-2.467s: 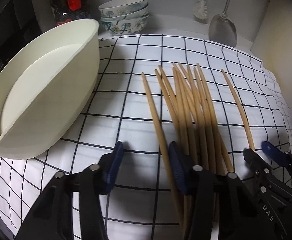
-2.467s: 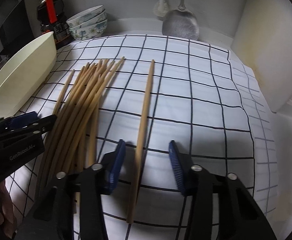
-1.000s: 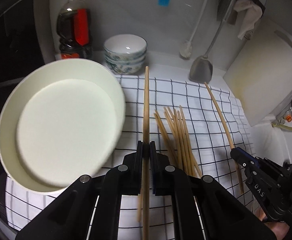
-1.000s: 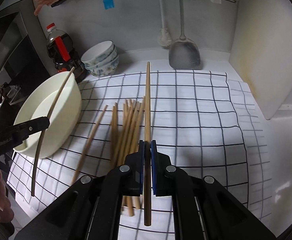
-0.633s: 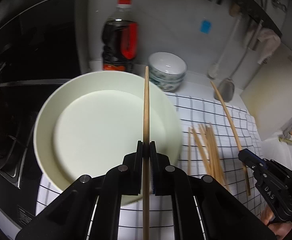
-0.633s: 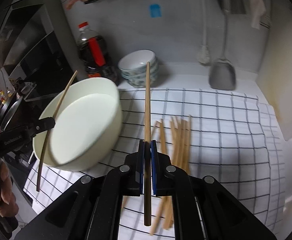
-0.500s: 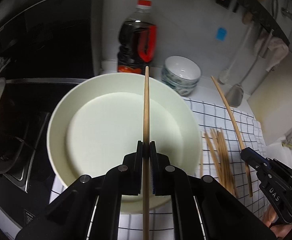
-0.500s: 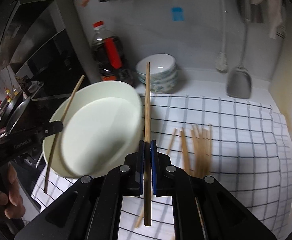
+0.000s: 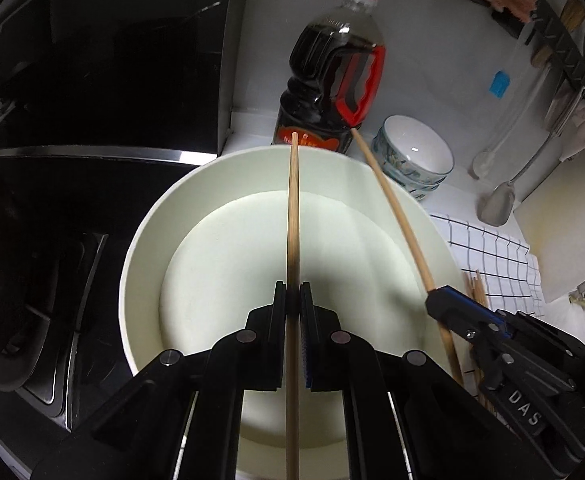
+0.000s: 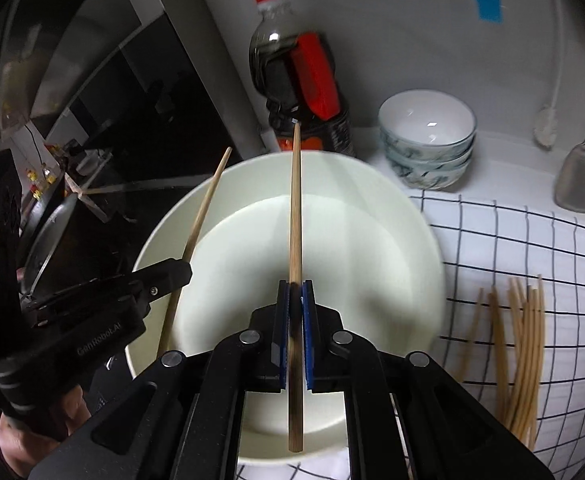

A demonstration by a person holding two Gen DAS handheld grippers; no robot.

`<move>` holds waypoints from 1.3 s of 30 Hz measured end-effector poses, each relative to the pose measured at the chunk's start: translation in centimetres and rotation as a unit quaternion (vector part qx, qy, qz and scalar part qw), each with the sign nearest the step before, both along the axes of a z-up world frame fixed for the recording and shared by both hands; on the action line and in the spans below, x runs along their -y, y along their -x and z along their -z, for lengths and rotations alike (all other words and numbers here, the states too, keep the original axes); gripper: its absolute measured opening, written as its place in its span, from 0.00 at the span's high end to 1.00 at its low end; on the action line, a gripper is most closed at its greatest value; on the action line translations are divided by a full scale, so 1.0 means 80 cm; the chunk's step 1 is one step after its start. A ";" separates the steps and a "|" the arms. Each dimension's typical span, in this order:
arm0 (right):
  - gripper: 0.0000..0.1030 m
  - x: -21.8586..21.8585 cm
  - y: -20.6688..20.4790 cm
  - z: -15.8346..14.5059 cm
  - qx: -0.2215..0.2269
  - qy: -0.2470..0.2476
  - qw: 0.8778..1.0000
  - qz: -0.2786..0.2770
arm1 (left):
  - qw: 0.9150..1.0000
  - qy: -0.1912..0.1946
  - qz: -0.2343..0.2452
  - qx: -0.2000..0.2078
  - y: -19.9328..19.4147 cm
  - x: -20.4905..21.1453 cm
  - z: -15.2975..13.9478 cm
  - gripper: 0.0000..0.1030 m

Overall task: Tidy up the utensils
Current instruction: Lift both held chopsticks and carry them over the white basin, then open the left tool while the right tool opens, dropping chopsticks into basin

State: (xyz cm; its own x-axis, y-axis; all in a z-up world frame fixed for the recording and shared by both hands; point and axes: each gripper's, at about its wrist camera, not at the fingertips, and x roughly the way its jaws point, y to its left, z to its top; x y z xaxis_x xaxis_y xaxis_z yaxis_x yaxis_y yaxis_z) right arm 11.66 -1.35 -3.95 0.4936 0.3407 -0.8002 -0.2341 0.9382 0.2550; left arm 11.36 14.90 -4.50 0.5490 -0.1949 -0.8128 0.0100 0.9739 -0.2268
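Shift since earlier: both of our grippers, down at the chopstick pile on the cloth a moment ago, now hang over the cream basin (image 9: 372,184), each carrying one stick.
Counter and cloth: we see the checked cloth (image 10: 532,248) to the right of the basin, with a dark stove top on the other side.
Basin: it looks wide and empty; no chopstick lies inside it yet in either view.
Back row: a dark sauce bottle (image 9: 332,76) and stacked patterned bowls (image 10: 428,140) stand behind the basin (a spatula leans further right).
Loose pile: the remaining chopsticks (image 10: 520,344) lie bunched on the cloth, well apart from both grippers.
Left gripper (image 9: 292,300): clenched on the left chopstick (image 9: 293,216), which runs straight out over the basin.
Right gripper (image 10: 295,300): clamped on the right chopstick (image 10: 295,200), its tip reaching past the far rim toward the bottle.
Progress: we judge the task early on; two sticks are lifted, none delivered, and most of the pile is left.
Next: we reckon both sticks want lowering into the basin before the jaws let go, then more trips to the cloth.
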 end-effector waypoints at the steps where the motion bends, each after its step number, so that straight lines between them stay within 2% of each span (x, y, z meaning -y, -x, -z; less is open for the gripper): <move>1: 0.94 -0.004 -0.004 0.005 -0.007 0.002 1.000 0.001 | 1.000 -0.001 0.002 -0.003 -0.003 0.000 0.004 0.93; 9: 0.94 -0.013 -0.027 0.042 -0.064 0.010 0.998 0.020 | 1.000 -0.003 0.015 -0.024 -0.023 -0.003 0.031 0.93; 15: 0.94 -0.019 -0.030 0.055 -0.088 0.019 0.996 0.021 | 0.999 0.000 0.021 -0.045 -0.034 -0.003 0.048 0.93; 27: 0.94 -0.023 -0.030 0.078 -0.122 0.030 0.992 0.027 | 0.997 -0.002 0.021 -0.068 -0.037 -0.005 0.068 0.93; 36: 0.94 -0.026 -0.032 0.079 -0.126 0.038 0.991 0.032 | 0.996 -0.008 0.013 -0.089 -0.039 -0.008 0.081 0.92; 38: 0.91 -0.026 -0.032 0.075 -0.121 0.037 0.991 0.034 | 0.996 -0.011 0.011 -0.087 -0.038 -0.009 0.078 0.87; 39: 0.88 -0.025 -0.032 0.072 -0.118 0.037 0.992 0.035 | 0.996 -0.013 0.008 -0.084 -0.037 -0.010 0.075 0.77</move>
State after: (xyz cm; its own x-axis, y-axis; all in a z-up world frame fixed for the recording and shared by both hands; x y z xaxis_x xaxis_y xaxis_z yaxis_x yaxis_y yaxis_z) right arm 14.20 0.68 -9.69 0.3107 0.2475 -0.9177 -0.1101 0.9684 0.2239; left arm 14.30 15.70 -10.50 0.4010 -0.1809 -0.8981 -0.0108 0.9793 -0.2021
